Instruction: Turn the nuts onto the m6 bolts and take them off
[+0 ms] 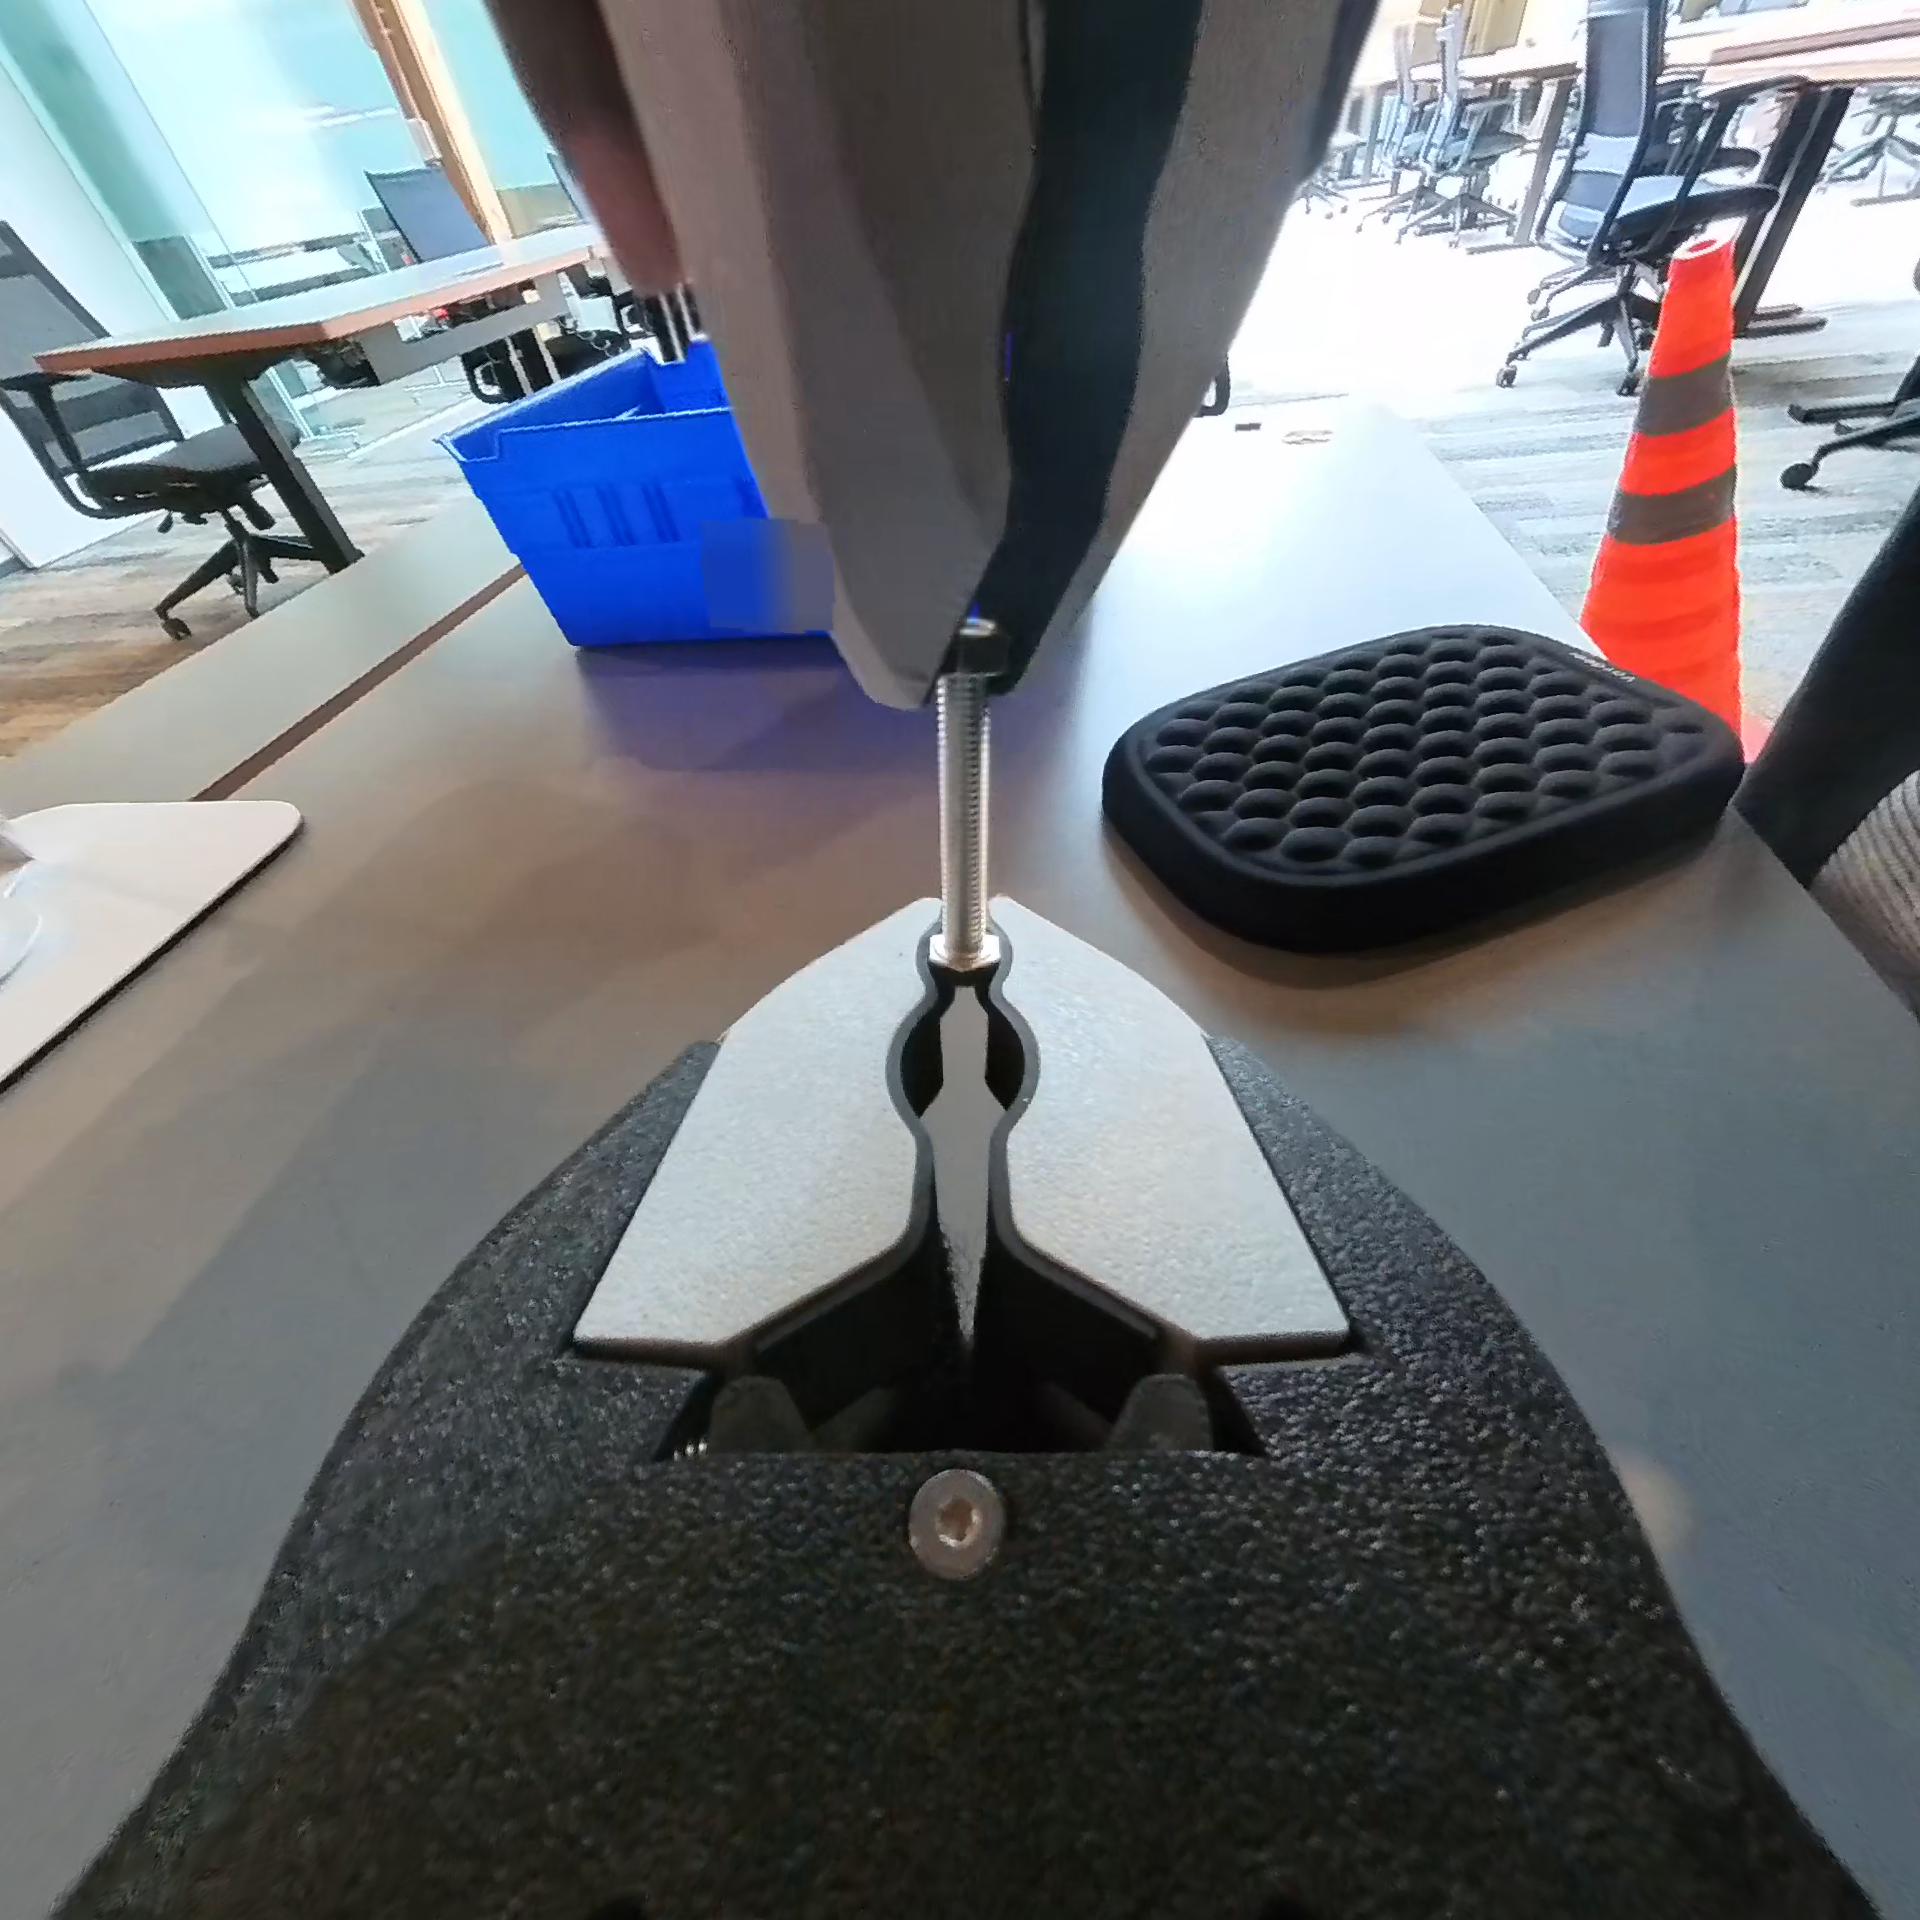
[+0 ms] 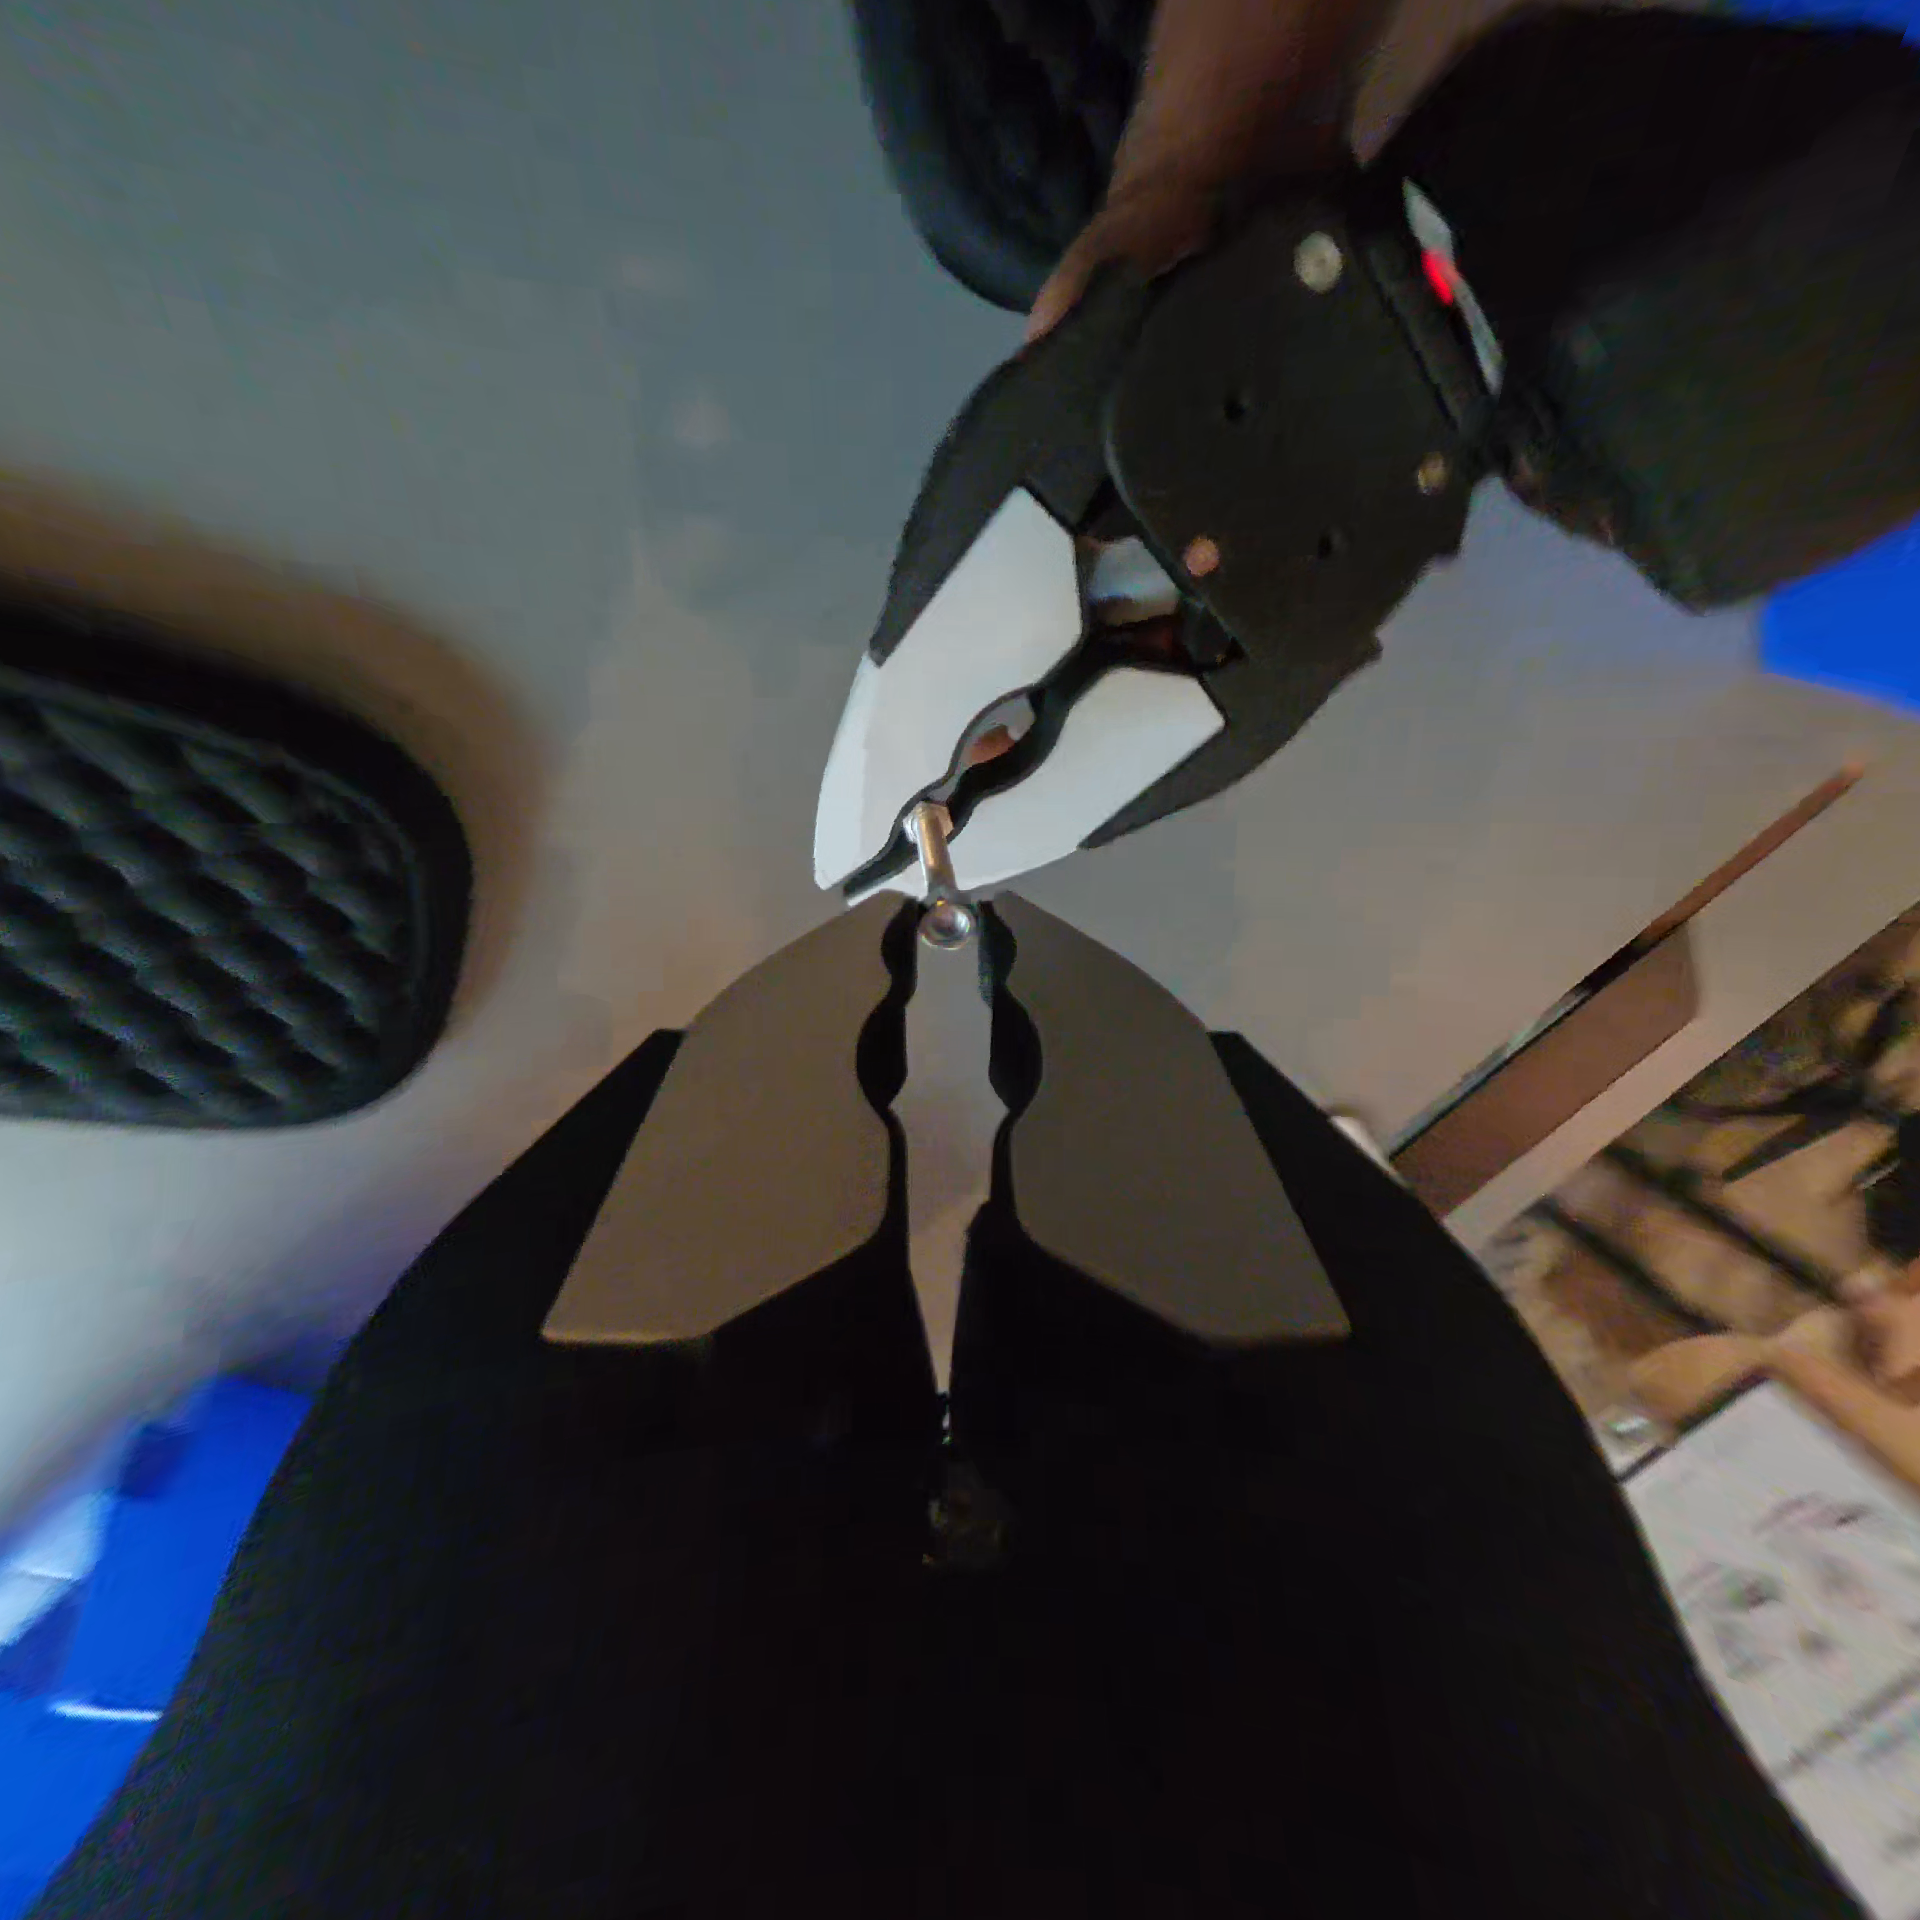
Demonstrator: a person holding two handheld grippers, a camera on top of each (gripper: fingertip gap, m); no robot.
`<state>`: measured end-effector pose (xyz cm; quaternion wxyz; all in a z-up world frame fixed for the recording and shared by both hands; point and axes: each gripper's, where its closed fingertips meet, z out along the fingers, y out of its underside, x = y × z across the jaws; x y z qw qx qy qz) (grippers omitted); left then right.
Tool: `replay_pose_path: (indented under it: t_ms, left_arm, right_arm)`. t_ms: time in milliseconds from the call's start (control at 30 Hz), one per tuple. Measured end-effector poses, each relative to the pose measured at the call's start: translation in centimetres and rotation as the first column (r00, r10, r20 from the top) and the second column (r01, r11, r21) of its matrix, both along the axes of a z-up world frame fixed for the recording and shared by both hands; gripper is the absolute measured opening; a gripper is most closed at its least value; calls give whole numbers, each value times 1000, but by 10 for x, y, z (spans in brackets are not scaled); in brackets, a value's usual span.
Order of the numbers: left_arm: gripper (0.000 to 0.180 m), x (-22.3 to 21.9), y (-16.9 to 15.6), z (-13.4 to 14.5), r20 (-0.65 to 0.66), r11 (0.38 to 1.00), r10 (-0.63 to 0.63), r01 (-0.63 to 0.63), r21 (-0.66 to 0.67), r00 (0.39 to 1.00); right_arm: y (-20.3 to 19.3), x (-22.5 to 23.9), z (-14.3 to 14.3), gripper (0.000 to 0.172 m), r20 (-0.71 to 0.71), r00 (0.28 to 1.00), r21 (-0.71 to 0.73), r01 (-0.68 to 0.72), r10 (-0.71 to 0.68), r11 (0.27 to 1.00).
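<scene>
A silver threaded bolt [image 1: 964,810] stands upright over the grey table [image 1: 520,987]. My left gripper [image 1: 966,930] is shut on the bolt's lower end, and the hex head [image 1: 966,948] sits in the notch at the fingertips. My right gripper [image 1: 979,681] comes down from above, shut on a dark nut [image 1: 982,657] at the bolt's top end. In the right wrist view, my right gripper [image 2: 948,916] closes around the shiny bolt end [image 2: 948,925]. The left gripper [image 2: 902,868], with its white fingers, clamps the bolt [image 2: 928,847] just beyond.
A blue bin [image 1: 613,499] stands at the back of the table. A black honeycomb pad [image 1: 1423,790] lies to the right and a white mat [image 1: 125,894] to the left. An orange cone [image 1: 1673,499] and office chairs stand past the table. A person's hand [image 2: 1195,156] holds the left gripper. About 6 centimetres separates my left fingertips from my right.
</scene>
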<state>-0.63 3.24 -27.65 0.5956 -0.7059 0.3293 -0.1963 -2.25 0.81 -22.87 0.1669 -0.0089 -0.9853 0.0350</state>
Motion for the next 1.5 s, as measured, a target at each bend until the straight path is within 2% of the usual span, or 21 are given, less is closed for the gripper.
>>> replay_pose_path:
  t_ms: [67,100,133,200,267,333,367,400,433,500,567,633,700,800,967,1100,1267,1367,1433,1500]
  left_arm:
    - [2,-1,1,1,3,1000,16,-16,4,1000]
    - [2,-2,2,1,4,1000,24,-24,5,1000]
    - [2,-3,2,1,5,999,32,-32,7,999]
    - [2,-4,3,1,3,999,44,-44,8,999]
    - [2,-4,4,-1,-15,999,48,-48,8,999]
    - [2,-2,3,-2,-32,999,44,-43,13,999]
    - [2,-2,3,-2,-31,999,42,-42,12,999]
    - [2,-2,3,-1,-24,999,41,-41,10,999]
    - [2,-2,3,-1,-18,999,40,-40,9,999]
    - [2,-2,2,0,-13,999,33,-33,8,999]
    - [2,-1,2,0,-14,1000,24,-24,6,1000]
    - [2,0,1,-1,-16,1000,12,-12,4,1000]
    - [3,2,-1,-1,-13,1000,-2,2,4,1000]
    - [3,3,-2,0,-6,1000,-17,18,4,1000]
    - [3,4,-3,0,-1,999,-32,32,2,999]
    - [3,5,-4,0,1,999,-39,39,1,999]
    - [3,5,-4,0,1,999,-43,43,2,999]
    - [3,5,-4,0,-1,999,-43,43,2,999]
    - [3,5,-3,1,0,999,-35,35,3,999]
    - [2,3,-3,2,9,1000,-25,25,6,1000]
  right_arm:
    - [2,-1,0,10,45,975,-50,220,-218,974]
    - [3,-1,0,10,70,939,-72,342,-337,937]
    - [4,-2,1,10,96,885,-92,463,-455,882]
    - [6,0,-1,10,163,734,-114,678,-660,726]
    - [8,6,-4,10,233,582,-110,811,-779,574]
    - [7,7,-4,10,273,510,-114,859,-816,499]
    - [7,7,-4,11,274,509,-118,860,-816,497]
    - [7,5,-3,13,258,536,-125,844,-804,522]
    - [7,3,-1,28,238,587,-130,809,-774,573]
    - [6,5,3,45,197,736,-99,672,-647,734]
    - [11,4,8,49,105,892,-26,445,-441,895]
    - [9,10,10,42,72,984,40,161,-163,986]
    - [2,11,8,32,36,999,60,-42,40,997]
    - [-5,6,7,28,-7,982,88,-189,191,978]
    - [0,9,1,27,21,945,190,-324,326,927]
    - [0,4,3,19,1,912,248,-397,410,884]
    - [-3,4,1,11,10,904,246,-416,427,876]
    - [-3,4,1,11,8,926,217,-371,379,903]
    - [-1,3,1,11,6,962,181,-270,274,946]
    - [-2,2,2,11,16,994,102,-107,106,989]
